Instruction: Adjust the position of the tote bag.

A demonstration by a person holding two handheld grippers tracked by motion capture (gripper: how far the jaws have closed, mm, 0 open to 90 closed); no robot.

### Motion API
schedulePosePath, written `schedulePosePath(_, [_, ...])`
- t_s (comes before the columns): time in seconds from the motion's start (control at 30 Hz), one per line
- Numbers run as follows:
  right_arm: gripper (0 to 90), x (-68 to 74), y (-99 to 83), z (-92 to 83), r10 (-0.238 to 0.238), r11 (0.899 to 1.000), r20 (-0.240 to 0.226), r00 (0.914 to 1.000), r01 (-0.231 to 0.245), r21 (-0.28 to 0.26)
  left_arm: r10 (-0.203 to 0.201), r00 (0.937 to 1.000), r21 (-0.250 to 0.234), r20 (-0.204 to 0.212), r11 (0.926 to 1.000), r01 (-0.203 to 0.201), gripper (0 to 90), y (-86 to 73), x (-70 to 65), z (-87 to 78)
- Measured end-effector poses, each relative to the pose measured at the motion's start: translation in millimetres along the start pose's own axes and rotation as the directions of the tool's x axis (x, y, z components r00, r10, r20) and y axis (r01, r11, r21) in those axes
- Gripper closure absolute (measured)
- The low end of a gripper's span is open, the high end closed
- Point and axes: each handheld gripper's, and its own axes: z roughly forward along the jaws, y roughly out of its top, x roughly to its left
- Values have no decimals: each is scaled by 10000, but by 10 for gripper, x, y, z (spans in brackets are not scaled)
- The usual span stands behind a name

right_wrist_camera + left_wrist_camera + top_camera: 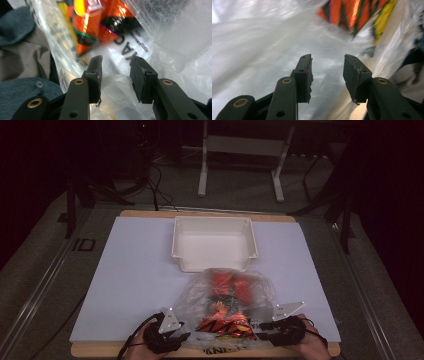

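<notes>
A clear plastic bag [227,292] holding red and orange snack packets [225,325] lies on the white mat near the table's front edge. My left gripper [186,336] is at the bag's front left corner and my right gripper [261,326] at its front right corner. In the left gripper view the gripper [327,67] has its jaws apart over the bag's film [262,37], with an orange packet [352,12] beyond. In the right gripper view the gripper [115,67] has its jaws apart astride a fold of the bag [175,37]; the pads do not press it. An orange packet [100,17] lies just ahead.
A white tray [214,220] stands behind the bag at the mat's far middle. The white mat [135,270] spreads to both sides over a wooden table. The person's clothing [20,60] is close beside the right gripper. Stands and cables lie on the floor beyond.
</notes>
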Motion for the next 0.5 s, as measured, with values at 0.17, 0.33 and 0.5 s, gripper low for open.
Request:
schedulePosePath(0.17, [611, -33, 12, -14, -9, 10000, 508, 9987, 9, 11, -48, 9994, 132, -335, 9999, 53, 598, 1, 65, 41])
schedulePosePath(0.33, [600, -93, 34, -30, 283, 9996, 1095, 9936, -271, -123, 202, 9960, 311, -867, 9994, -176, 600, 67, 111, 74])
schedulePosePath(0.5, [600, -219, 71, -73, 1100, 9911, 1474, 9829, -974, -902, 131, 9926, 320, -1205, 9994, -93, 603, 124, 176, 119])
